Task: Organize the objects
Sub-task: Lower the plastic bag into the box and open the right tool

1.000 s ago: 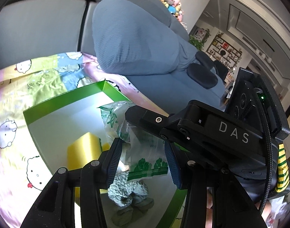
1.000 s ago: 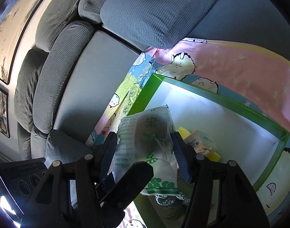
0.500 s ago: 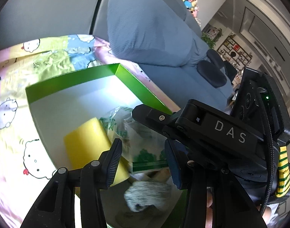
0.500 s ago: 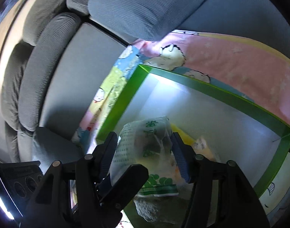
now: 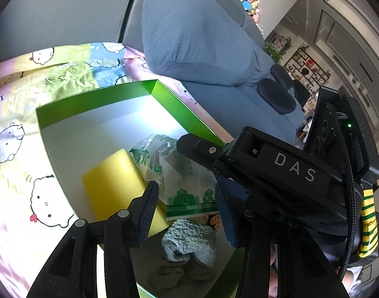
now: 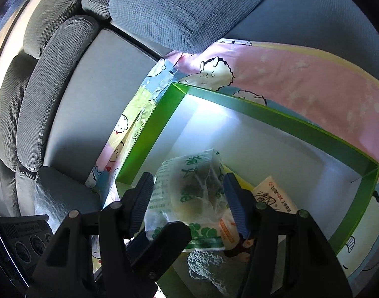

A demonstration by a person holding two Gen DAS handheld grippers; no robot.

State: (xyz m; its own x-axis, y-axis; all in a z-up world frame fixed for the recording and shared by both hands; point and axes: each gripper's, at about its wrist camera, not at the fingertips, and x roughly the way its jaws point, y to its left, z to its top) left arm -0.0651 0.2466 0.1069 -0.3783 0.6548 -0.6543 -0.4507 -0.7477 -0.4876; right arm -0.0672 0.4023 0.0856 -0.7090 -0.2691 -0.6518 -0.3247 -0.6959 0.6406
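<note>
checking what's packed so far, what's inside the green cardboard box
Inside the green cardboard box: a yellow sponge block, a clear plastic bag with green print, a pale green crumpled cloth and a white printed packet. Whatever lies beneath the bag and grippers is hidden.

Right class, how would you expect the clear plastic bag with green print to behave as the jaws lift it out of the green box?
The clear plastic bag with green print is crinkled and thin, so it would probably flop and sag. Its glossy film looks slippery, so it may slide. The dark contents seem small, so it is likely light.
</note>
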